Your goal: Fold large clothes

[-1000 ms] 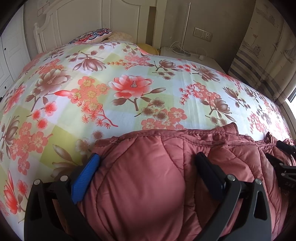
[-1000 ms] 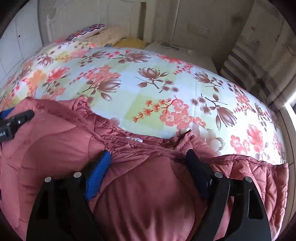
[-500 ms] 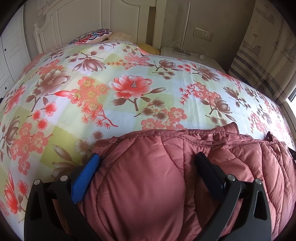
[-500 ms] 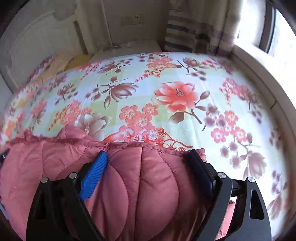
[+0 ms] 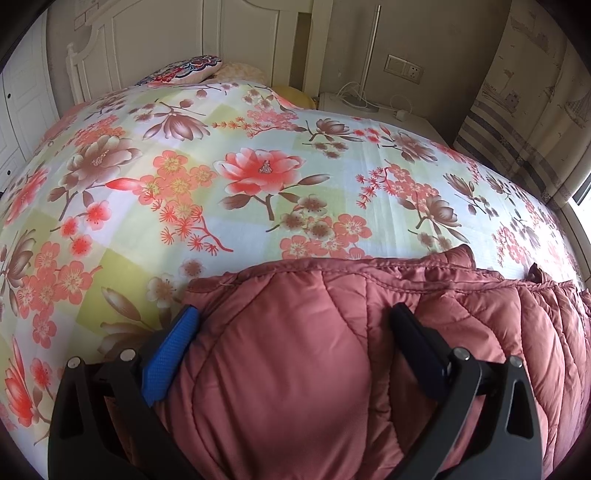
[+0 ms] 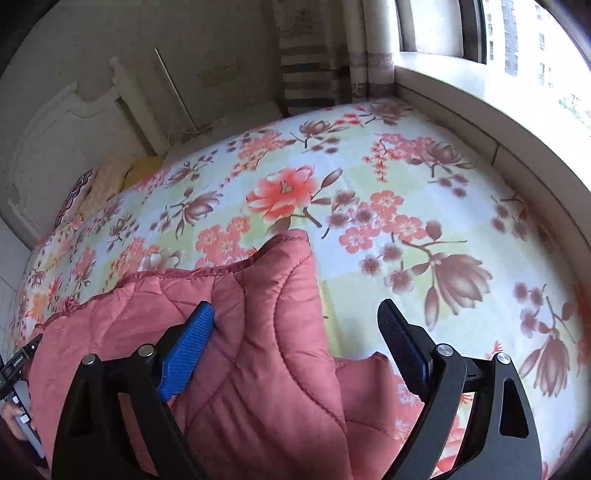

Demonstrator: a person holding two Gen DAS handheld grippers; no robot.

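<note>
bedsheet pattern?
Floral: coral-red and brown flowers on pale green, blue and white squares. Bedsheet shows best in the left wrist view.

The jacket runs off the bottom edge in both views, so its full shape isn't visible. It bulges between the left gripper fingers, hiding any contact. The wall socket is blurry. A hand is cut off at the left edge.

- Floral bedsheet covering the bed.
- Patterned pillow by the white headboard.
- Wall socket above a white nightstand.
- Striped curtain beside the window.
</note>
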